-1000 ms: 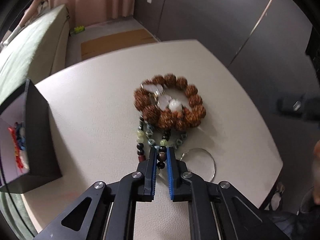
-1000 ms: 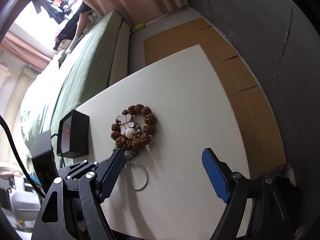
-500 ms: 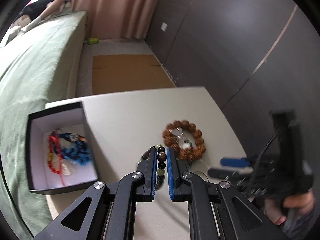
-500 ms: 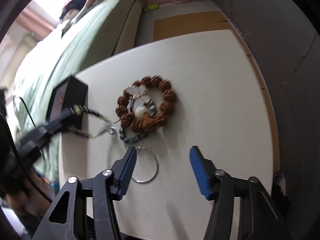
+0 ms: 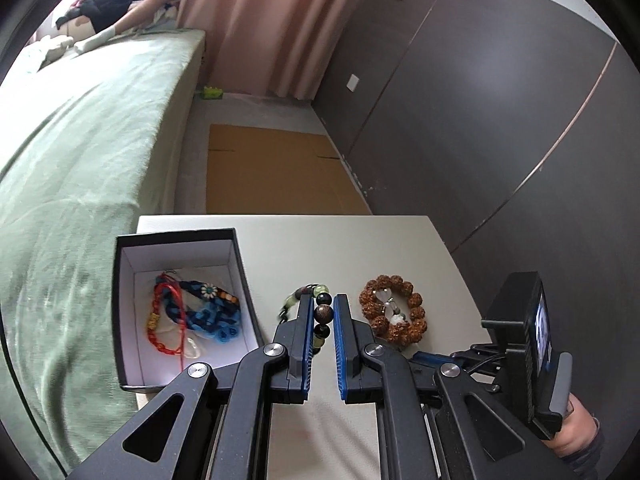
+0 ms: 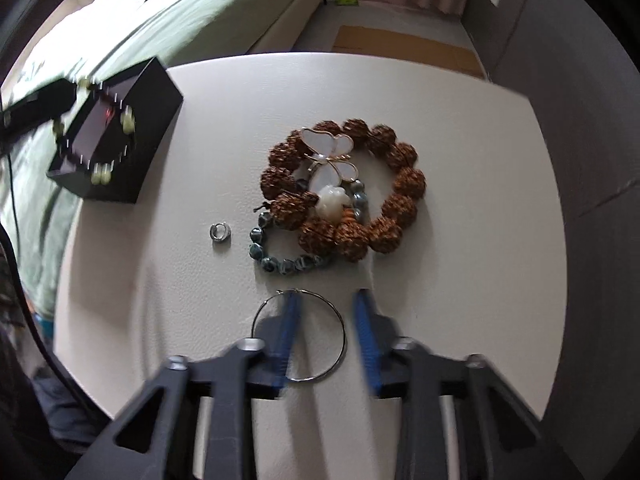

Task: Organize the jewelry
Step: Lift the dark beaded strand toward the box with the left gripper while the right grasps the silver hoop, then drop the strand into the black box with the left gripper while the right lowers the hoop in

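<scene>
The left tongs (image 5: 323,320) are nipped narrowly on a mixed-bead bracelet (image 5: 322,315) of dark, brown and pale green beads, holding it up above the white bench (image 5: 320,248), between the black box (image 5: 236,256) and the brown seed-bead bracelet (image 5: 393,311). The box sits open at the bench's left edge beside the green bed (image 5: 80,160), with a red cord bracelet (image 5: 168,320) and a blue braided piece (image 5: 216,318) lying inside on its white lining. In the right wrist view, the right tongs (image 6: 326,336) stand parted, low over a thin wire hoop (image 6: 299,335) that lies flat on the bench; whether a finger touches it is hard to tell through the blur. Beyond the hoop lie a grey-blue bead strand (image 6: 280,264), partly tucked under the brown bracelet, a butterfly ornament (image 6: 330,160) resting across that ring, and a small silver ring (image 6: 221,233) apart to the left.
</scene>
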`<state>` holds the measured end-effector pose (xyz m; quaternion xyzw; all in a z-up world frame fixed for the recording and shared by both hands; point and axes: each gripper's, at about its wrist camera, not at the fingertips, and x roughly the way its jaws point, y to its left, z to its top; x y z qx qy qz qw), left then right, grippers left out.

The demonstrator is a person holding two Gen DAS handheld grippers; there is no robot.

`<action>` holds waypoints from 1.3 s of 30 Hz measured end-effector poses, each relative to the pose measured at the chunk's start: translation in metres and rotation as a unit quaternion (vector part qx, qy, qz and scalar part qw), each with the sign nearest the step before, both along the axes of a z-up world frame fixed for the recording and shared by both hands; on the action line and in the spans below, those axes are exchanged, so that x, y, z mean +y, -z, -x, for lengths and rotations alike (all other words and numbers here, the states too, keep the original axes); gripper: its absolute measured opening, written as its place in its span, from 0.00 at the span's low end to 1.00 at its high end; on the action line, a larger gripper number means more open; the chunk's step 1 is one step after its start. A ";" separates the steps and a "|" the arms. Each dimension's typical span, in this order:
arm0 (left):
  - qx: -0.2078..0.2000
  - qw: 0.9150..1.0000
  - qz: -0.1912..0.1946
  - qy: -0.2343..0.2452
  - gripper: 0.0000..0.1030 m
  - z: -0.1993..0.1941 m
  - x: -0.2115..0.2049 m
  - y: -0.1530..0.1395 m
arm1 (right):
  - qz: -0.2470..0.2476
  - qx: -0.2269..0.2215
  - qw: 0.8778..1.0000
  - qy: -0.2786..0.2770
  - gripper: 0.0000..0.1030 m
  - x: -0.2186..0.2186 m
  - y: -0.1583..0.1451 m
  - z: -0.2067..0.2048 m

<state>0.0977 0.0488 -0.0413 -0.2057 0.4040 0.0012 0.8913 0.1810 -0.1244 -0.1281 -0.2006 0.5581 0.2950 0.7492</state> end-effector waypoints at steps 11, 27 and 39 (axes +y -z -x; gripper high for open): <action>-0.022 0.999 0.017 -0.018 0.09 0.008 0.015 -0.009 | -0.115 0.050 0.992 0.024 0.03 -0.031 -0.023 -0.011; -0.052 0.993 0.054 -0.088 0.09 0.024 0.070 -0.014 | -0.235 0.049 0.970 0.037 0.03 0.008 -0.058 -0.008; -0.044 0.988 0.051 -0.139 0.54 0.040 0.096 -0.016 | -0.300 0.058 0.951 0.040 0.03 0.044 -0.067 -0.002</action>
